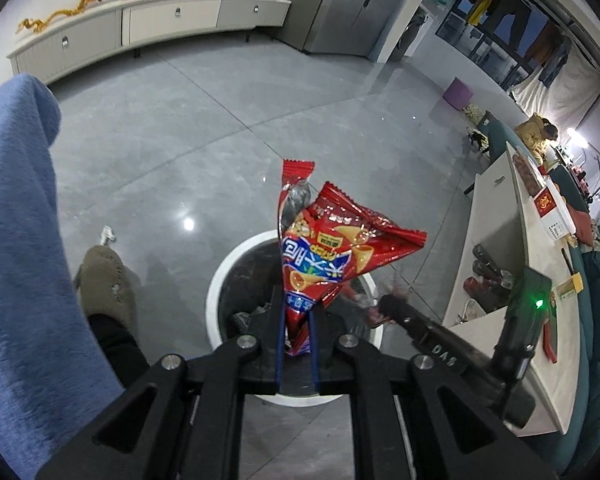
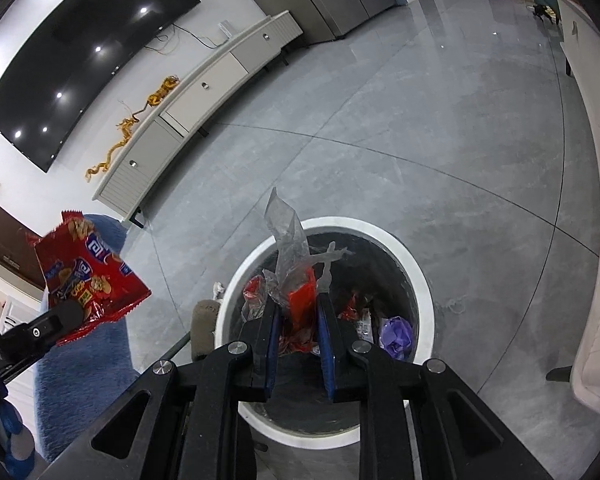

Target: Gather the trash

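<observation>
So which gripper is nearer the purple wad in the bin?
Right. The right gripper hangs over the bin beside the purple wad; the left gripper is off toward the bin's far side.

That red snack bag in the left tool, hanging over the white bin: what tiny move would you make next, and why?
Probably open the left tool and let the crinkled red foil snack bag drop. It is pinched by its lower corner, above the open mouth of the round white-rimmed trash bin, which already holds wrappers, so releasing should land it inside.
</observation>
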